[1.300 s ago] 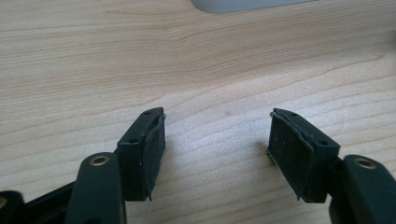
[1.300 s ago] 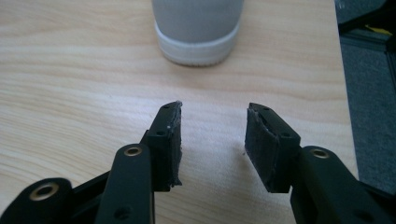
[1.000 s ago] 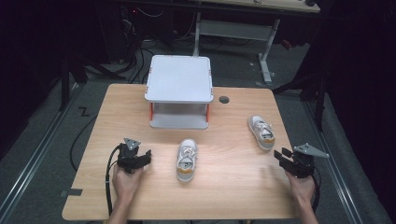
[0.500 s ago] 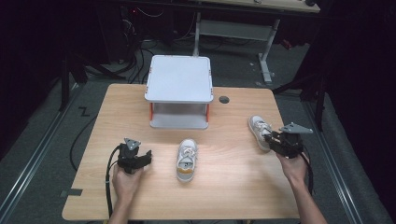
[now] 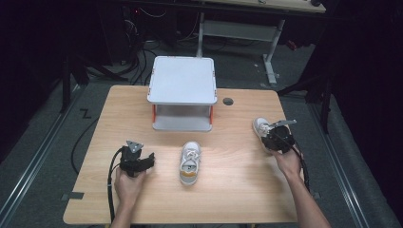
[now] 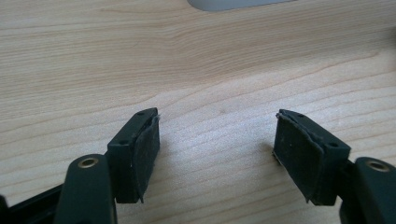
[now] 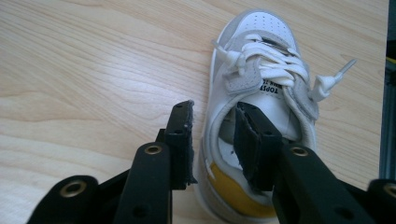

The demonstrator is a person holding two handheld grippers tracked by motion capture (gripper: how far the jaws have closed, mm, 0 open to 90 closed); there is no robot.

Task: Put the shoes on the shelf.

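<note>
Tongs, high view: left gripper [image 5: 146, 161] rests on the table [image 5: 237, 190], jaws parted, in front of the white two-tier shelf [image 5: 182, 95] and to its left; right gripper [image 5: 271, 137] sits at the heel of the right shoe [image 5: 260, 127], off to the shelf's right. Second shoe [image 5: 190, 163] lies just in front of the shelf.

Left gripper view: jaws wide apart over bare wood, nothing between; shelf edge [image 6: 238, 3] beyond.

Right gripper view: right gripper [image 7: 212, 140] has just been closing; jaws straddle the shoe's [image 7: 261, 79] side wall at the collar, one outside, one inside, a gap showing, not yet clamped.
</note>
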